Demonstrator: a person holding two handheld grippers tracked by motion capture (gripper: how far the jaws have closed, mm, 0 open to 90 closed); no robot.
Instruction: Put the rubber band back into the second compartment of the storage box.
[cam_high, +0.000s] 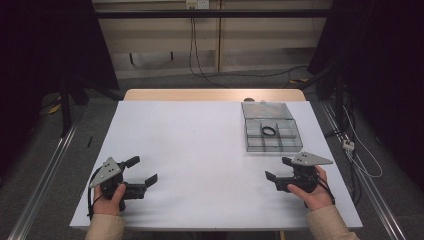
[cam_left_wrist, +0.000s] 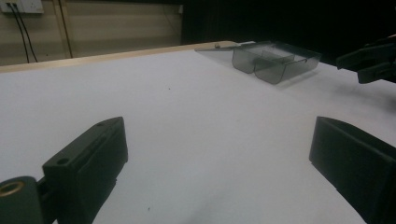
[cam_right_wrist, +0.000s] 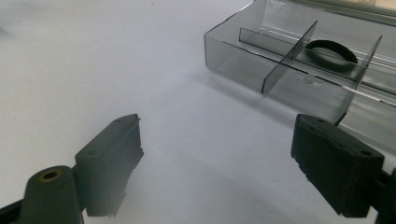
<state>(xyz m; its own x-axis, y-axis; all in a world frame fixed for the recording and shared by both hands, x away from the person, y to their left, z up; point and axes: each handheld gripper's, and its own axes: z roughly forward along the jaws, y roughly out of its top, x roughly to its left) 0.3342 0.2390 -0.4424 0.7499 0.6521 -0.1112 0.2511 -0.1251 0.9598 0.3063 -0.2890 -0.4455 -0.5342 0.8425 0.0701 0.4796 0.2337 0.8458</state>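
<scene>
The white counter (cam_high: 200, 160) is mostly bare. At its far right side sits a smoky clear box (cam_high: 271, 127) with little walls inside, its long side running away from the person. A black ring (cam_high: 269, 131) lies in a middle compartment. The right gripper (cam_high: 278, 169) is much nearer, with the box just ahead of it (jaws wide, holding nothing). The left gripper (cam_high: 141, 170) sits well apart, also wide and empty.
</scene>
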